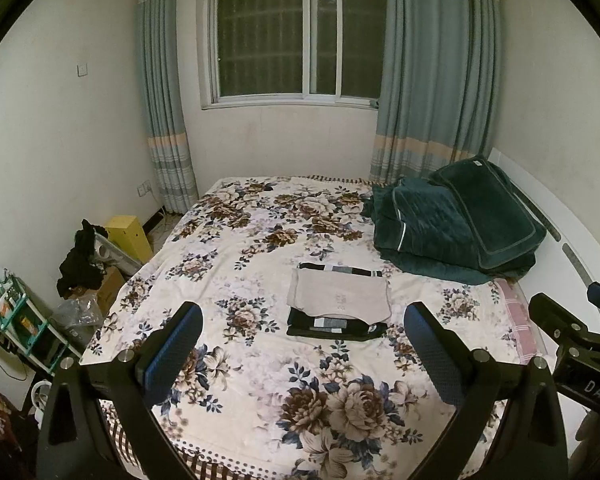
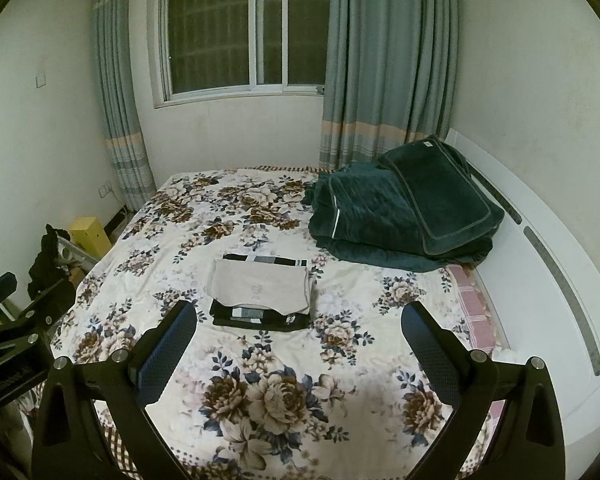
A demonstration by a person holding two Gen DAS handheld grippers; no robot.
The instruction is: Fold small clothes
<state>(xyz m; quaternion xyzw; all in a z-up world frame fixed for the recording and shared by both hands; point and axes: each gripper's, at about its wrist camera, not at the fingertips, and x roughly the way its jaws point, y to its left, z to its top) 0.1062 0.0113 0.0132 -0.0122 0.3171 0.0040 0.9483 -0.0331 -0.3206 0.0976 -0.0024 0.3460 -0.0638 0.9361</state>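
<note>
A folded beige garment lies on top of a folded black garment with grey and white patches in the middle of the floral bedspread. The same stack shows in the right wrist view, beige over black. My left gripper is open and empty, held above the bed in front of the stack. My right gripper is open and empty, also short of the stack. The right gripper shows at the right edge of the left wrist view.
A folded dark green quilt sits at the bed's far right by the white headboard. Left of the bed on the floor are a yellow box, dark clothes and a small shelf. Window and curtains stand behind.
</note>
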